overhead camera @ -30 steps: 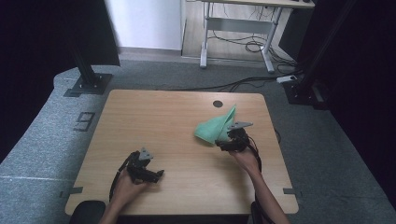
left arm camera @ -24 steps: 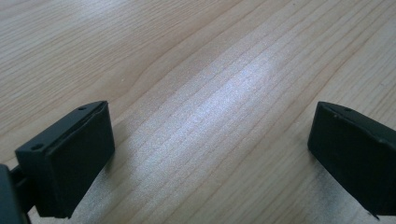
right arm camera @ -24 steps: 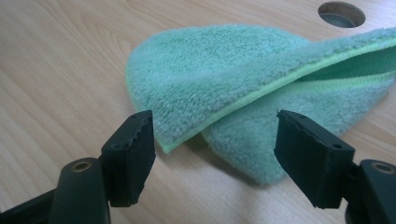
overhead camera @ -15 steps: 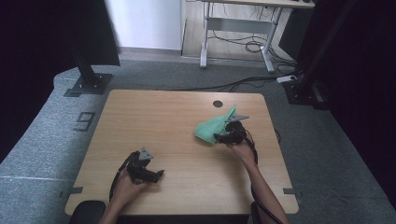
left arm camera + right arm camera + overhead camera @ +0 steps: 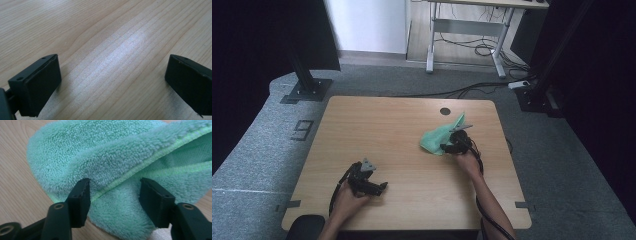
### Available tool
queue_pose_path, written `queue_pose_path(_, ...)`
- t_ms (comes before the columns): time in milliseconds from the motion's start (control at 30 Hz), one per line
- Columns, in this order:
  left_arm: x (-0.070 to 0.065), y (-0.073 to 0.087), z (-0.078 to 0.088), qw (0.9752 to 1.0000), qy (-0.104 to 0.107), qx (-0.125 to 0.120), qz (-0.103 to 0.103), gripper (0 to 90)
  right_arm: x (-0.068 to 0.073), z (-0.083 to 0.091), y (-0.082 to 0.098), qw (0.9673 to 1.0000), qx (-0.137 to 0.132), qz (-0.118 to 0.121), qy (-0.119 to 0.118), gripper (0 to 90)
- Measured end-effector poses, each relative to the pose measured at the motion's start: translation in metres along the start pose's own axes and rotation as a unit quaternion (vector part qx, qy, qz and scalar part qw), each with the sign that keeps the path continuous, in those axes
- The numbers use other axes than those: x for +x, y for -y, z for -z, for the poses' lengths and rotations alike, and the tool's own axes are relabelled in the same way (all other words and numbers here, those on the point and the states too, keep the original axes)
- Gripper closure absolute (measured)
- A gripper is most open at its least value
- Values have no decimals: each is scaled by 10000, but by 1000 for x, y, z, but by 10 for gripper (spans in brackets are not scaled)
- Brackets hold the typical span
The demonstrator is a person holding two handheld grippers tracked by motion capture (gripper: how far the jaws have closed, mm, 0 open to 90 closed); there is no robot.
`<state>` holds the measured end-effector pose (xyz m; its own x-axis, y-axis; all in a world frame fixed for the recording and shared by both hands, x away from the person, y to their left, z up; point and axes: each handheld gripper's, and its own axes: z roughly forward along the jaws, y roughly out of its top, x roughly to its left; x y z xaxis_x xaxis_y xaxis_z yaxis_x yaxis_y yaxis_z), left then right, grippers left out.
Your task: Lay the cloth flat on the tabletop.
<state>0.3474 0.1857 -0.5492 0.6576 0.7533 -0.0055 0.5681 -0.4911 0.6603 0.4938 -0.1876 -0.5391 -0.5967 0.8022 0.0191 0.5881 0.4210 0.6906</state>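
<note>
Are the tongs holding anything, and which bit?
Not yet. The right tongs straddle the fluffy green cloth's hemmed edge while closing. The left tongs are empty.

Fluffy cloth on a pale wood-grain bench

The green towel is soft looped pile, matt, with a stitched hem along its folded edge. The bench is light wood-look board, smooth, with fine straight grain and a soft satin sheen where light falls. The right claw and left claw look like matt black plastic, with flat pads. The floor is grey carpet, rough-textured.
</note>
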Motion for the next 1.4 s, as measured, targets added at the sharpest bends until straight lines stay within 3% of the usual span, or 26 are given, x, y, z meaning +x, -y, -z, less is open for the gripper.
queue_pose_path(133, 0, 0, 0, 10000, -3, 1, 0, 0, -1, 1, 1, 10000, -4, -16, 1, 448)
queue_pose_path(267, 0, 0, 0, 10000, -1, -1, 0, 0, 0, 3, 2, 10000, -5, -46, 31, 539)
queue_pose_path(467, 0, 0, 0, 10000, -2, -1, 0, 0, -1, 7, 4, 9998, 77, -142, -152, 678)
queue_pose_path(567, 0, 0, 0, 10000, -5, -1, 6, 0, 0, 9, 5, 9996, 86, -145, -222, 704)
queue_pose_path(1067, 0, 0, 0, 10000, -9, -11, 18, 0, 33, 16, 15, 9984, 39, 86, -561, 704)
queue_pose_path(1400, 0, 0, 0, 10000, -8, 1, 6, 0, 66, 23, 23, 9966, 38, 261, -786, 691)
